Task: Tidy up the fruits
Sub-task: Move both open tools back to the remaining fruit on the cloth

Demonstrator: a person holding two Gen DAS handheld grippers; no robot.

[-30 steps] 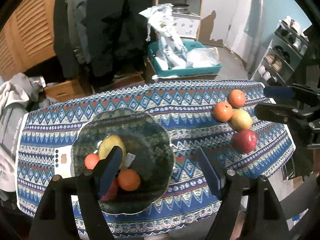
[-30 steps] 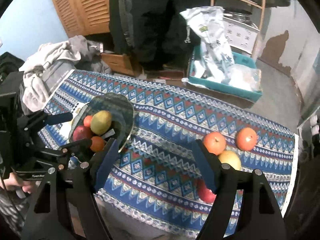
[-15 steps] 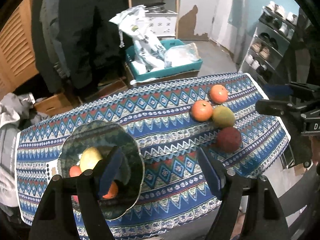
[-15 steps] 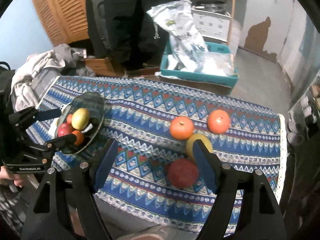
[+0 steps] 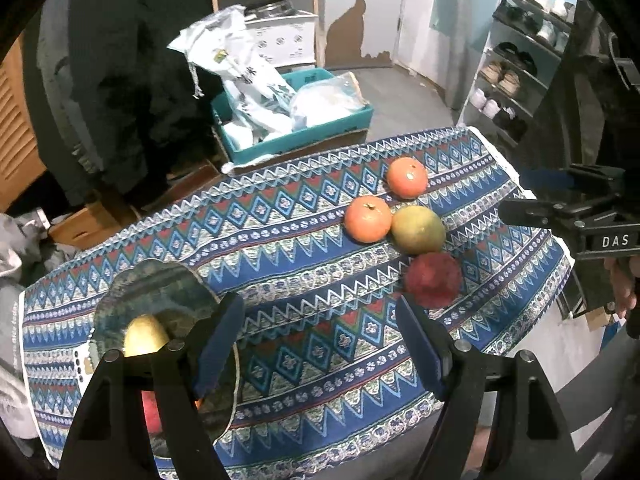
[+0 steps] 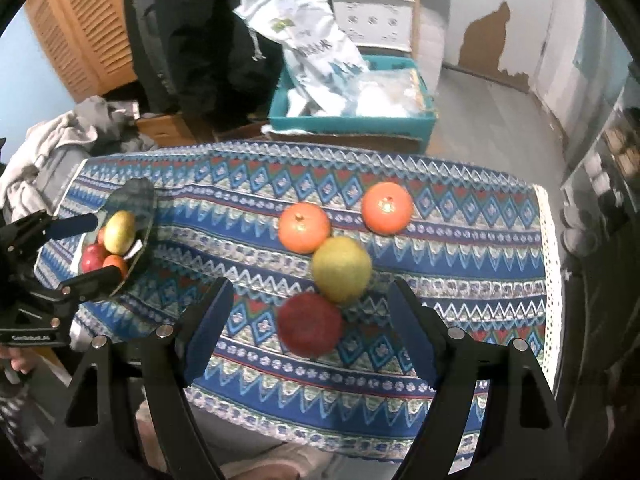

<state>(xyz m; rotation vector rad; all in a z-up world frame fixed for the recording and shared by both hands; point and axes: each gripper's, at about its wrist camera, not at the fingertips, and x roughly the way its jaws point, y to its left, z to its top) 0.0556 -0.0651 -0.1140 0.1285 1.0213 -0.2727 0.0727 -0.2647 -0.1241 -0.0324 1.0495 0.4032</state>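
Right gripper (image 6: 310, 332) fingers spread wide, nothing held, poised above dark red fruit (image 6: 310, 328) on patterned bench cloth (image 6: 460, 280); left gripper (image 5: 320, 344) fingers likewise spread, empty, beside glass plate (image 5: 160, 284). Red fruit touching yellow-green fruit (image 6: 341, 269), roundish, no clear long axis; two orange fruits (image 6: 305, 227) (image 6: 387, 207) just beyond. Plate at left end holding yellow, red and orange fruit; "DAS" legible on right gripper body (image 5: 604, 240).

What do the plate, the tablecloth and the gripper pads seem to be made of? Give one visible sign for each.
Plate: probably tinted glass, glossy; the cloth pattern shows faintly through its scalloped rim.
Tablecloth: woven or printed fabric, matte; it drapes over the edge and has a lacy border.
Pads on the right gripper: likely dark blue rubber or foam, dull, on black, seemingly plastic, fingers.
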